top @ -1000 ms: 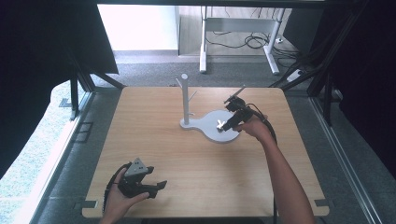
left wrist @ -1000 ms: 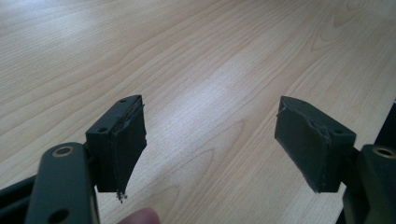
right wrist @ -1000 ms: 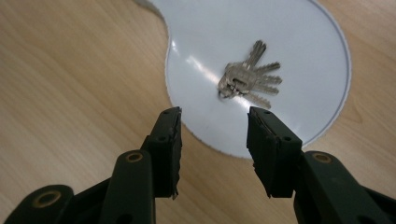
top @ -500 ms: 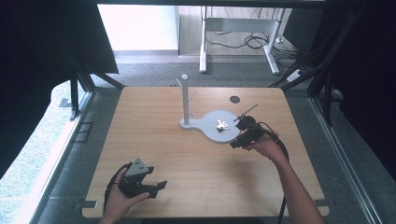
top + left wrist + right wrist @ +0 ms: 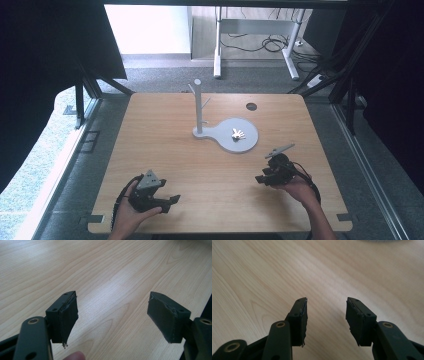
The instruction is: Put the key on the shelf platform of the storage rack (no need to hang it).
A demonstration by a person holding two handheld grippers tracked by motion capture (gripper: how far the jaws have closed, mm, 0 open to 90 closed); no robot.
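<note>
A grey stand (image 5: 240, 140) with a round base and an upright post (image 5: 198, 102) with pegs sits mid-table. A small pale bunch of keys (image 5: 237, 133) lies on its base. My right gripper (image 5: 261, 178) is near the table's front right, well short of the base, open with nothing between its jaws (image 5: 326, 315). At the front left my left gripper (image 5: 170, 200) rests in a hand, jaws wide open over bare wood (image 5: 112, 315).
The wooden table (image 5: 165, 145) has a round cable hole (image 5: 251, 106) at the back right. Dark curtains hang on both sides. A white desk frame and cables stand on the floor beyond the table.
My right gripper has drawn back from the stand's base toward the front right of the table, leaving the keys lying on the base. The left gripper has stayed put.
</note>
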